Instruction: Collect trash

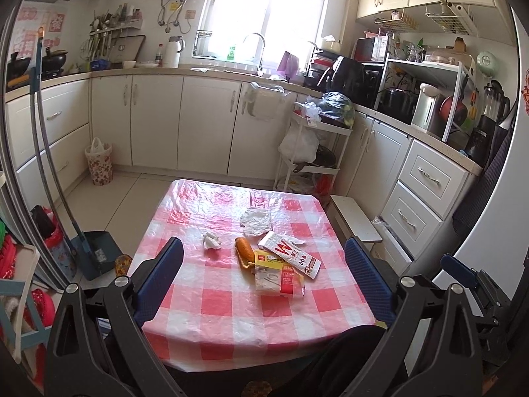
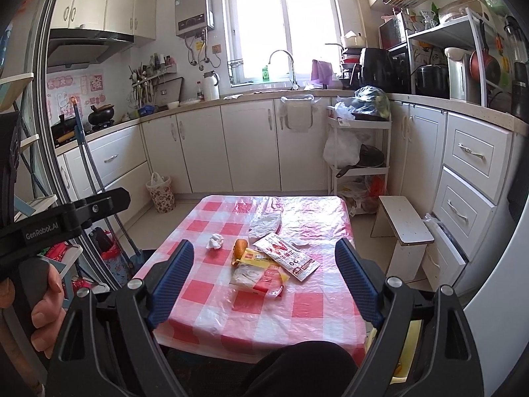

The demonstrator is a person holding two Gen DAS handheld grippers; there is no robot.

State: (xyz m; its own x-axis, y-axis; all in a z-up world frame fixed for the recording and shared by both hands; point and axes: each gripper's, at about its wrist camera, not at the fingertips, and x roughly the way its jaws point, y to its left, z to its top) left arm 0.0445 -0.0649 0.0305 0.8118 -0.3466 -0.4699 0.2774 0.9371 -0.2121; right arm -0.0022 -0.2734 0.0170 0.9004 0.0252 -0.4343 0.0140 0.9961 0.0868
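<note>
Both sets of jaws wide open, nothing between them: left gripper [image 1: 267,271] and right gripper [image 2: 264,274] hang over the near edge of the bench [image 1: 211,301], pads blue and ribbed.

Trash sits mid-bench, all clear of the jaws:
- yellow/red wrapper [image 1: 279,278] – flat, crinkly film, prob. slippery; pinch an edge or corner.
- white/red sachet [image 1: 291,253] lying partly across it, thin and floppy.
- orange-brown food scrap [image 1: 244,250] touching the wrapper – soft, may squash; grip lightly across its middle.
- crumpled tissue [image 1: 211,241], apart to the left – v. light, compressible, easy grab.
- clear plastic sheet [image 1: 256,221] further back – limp, likely to cling to the glossy checked cloth.

Floral bin [image 1: 98,160] w/ bag liner on the floor by the cupboards.
</note>
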